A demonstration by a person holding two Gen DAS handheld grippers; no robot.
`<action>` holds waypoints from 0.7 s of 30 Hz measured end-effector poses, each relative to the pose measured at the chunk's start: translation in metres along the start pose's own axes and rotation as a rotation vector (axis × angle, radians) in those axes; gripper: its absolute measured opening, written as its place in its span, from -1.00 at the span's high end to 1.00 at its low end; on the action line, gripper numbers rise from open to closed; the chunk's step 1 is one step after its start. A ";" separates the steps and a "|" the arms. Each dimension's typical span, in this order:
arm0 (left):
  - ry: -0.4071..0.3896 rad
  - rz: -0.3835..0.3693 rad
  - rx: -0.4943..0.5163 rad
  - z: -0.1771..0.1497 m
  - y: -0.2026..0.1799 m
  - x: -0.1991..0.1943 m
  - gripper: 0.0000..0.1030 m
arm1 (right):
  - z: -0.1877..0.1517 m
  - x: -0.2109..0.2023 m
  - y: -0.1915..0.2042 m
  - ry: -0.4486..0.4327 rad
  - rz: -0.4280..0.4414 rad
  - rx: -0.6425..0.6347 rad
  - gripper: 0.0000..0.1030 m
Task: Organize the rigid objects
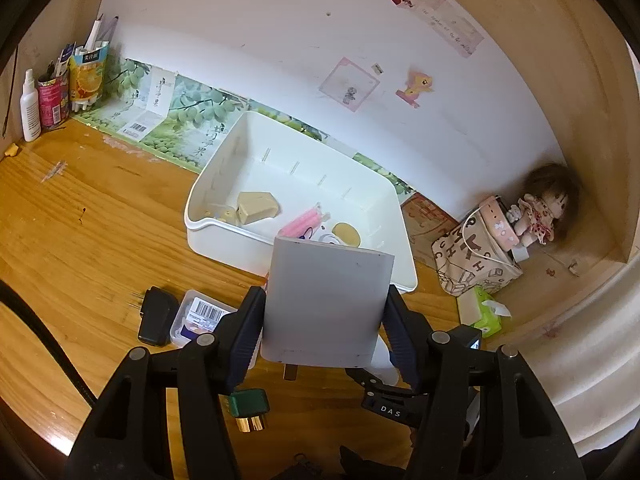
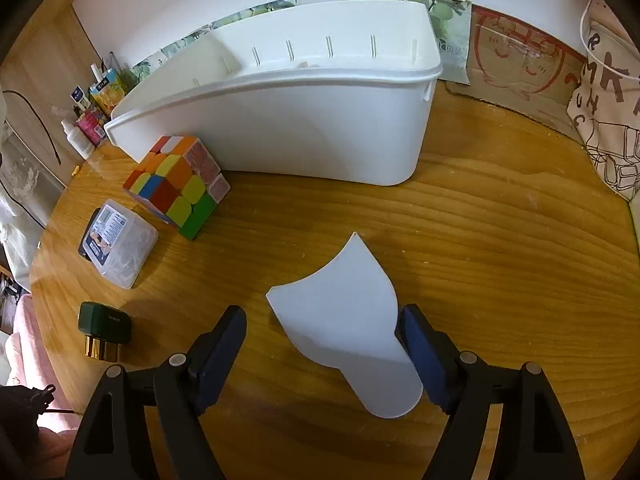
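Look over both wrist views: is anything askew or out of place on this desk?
The white divider panel lies loose on the desk between the open right gripper fingers, outside the slotted white bin. The left gripper holds another panel, tilted.

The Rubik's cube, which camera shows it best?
The right wrist view: the cube sits whole and unblocked beside the white bin. In the left wrist view I cannot find it; the held grey box blocks that area.
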State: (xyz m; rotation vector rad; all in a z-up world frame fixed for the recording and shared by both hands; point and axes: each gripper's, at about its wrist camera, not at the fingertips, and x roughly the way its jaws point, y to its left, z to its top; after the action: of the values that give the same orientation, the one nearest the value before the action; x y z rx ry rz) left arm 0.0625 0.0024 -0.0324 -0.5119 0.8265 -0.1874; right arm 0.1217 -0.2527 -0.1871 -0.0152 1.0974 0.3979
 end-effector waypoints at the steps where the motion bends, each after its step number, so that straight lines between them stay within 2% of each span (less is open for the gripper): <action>1: 0.001 0.002 -0.002 0.000 0.000 0.001 -0.21 | 0.000 0.000 0.000 -0.002 -0.004 -0.006 -0.54; 3: 0.005 0.005 -0.003 0.000 0.000 0.002 -0.21 | 0.000 0.001 0.002 -0.005 -0.010 -0.020 -0.48; 4: 0.005 0.007 -0.003 0.001 0.000 0.002 -0.21 | 0.000 0.001 0.002 -0.008 -0.014 -0.026 -0.33; 6: 0.008 0.007 0.000 0.001 0.000 0.003 -0.21 | 0.000 0.001 0.002 -0.014 -0.039 -0.038 -0.19; 21: 0.010 0.011 0.045 0.012 -0.008 0.009 -0.21 | 0.001 -0.011 0.004 -0.034 0.000 -0.037 -0.18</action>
State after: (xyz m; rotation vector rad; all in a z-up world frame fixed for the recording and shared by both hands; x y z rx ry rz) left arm 0.0773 -0.0032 -0.0277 -0.4644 0.8331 -0.1982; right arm 0.1165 -0.2518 -0.1763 -0.0408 1.0569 0.4173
